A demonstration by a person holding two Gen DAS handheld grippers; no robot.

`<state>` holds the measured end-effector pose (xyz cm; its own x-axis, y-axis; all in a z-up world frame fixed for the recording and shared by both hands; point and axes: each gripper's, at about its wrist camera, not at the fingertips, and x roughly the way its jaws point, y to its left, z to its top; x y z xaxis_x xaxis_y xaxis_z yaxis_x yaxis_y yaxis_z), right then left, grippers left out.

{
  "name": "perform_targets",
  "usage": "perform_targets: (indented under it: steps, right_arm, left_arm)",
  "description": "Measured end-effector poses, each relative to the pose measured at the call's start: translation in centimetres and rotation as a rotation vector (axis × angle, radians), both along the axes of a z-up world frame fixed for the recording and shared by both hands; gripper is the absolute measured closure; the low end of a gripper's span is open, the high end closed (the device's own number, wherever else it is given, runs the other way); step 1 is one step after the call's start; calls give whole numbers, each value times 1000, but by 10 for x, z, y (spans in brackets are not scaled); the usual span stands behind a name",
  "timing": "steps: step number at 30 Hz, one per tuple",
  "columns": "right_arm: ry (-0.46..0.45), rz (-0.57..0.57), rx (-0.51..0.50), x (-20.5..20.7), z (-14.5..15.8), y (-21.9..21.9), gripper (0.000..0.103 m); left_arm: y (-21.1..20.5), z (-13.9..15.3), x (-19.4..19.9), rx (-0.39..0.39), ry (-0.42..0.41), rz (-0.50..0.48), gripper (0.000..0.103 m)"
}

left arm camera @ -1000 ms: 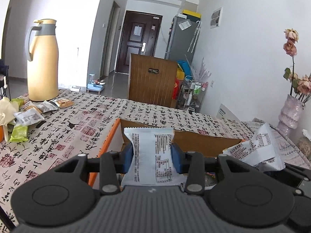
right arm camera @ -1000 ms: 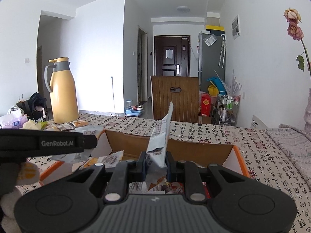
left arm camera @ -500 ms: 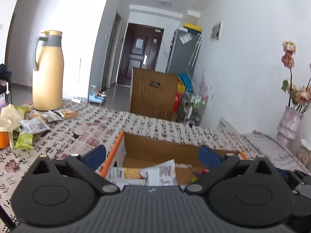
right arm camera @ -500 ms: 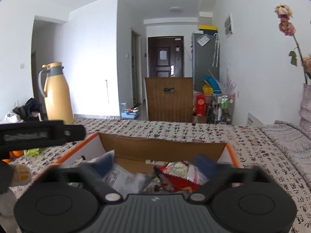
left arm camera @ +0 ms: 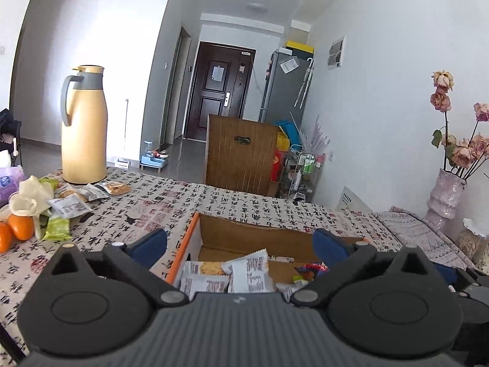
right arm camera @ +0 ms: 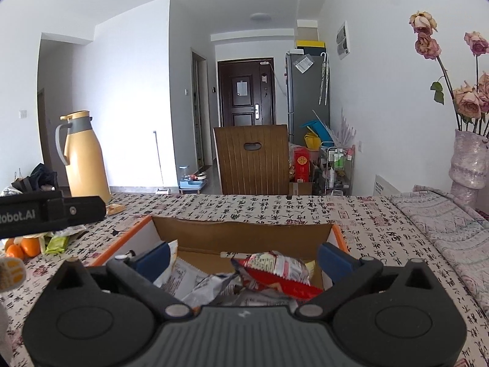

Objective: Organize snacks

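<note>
An open cardboard box (left arm camera: 244, 236) with an orange rim stands on the table, also in the right wrist view (right arm camera: 241, 232). Inside lie white snack packets (left arm camera: 249, 272) and a red packet (right arm camera: 275, 272). My left gripper (left arm camera: 240, 244) is open and empty just above the box's near left part. My right gripper (right arm camera: 243, 255) is open and empty above the box's near side. More loose snack packets (left arm camera: 70, 205) lie on the table at the far left, near a green packet (left arm camera: 58, 227).
A tall yellow thermos jug (left arm camera: 84, 125) stands at the table's far left. Oranges (left arm camera: 18, 226) and a bag lie at the left edge. A vase of dried roses (left arm camera: 446, 195) stands at the right. A wooden chair (left arm camera: 241, 156) is behind the table.
Both grippers opened and let go of their white snack packets, which now lie in the box. Both grippers have risen slightly over the box.
</note>
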<state>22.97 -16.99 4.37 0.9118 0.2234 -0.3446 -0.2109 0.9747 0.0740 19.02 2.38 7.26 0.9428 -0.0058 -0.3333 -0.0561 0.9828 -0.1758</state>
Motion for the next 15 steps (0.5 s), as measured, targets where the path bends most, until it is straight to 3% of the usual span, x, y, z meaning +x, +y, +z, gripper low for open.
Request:
perform_targets:
  steps: [15]
  right_arm:
    - [45, 32, -20, -88, -14, -12, 0]
  left_arm:
    - [2, -16, -79, 37, 41, -50, 0]
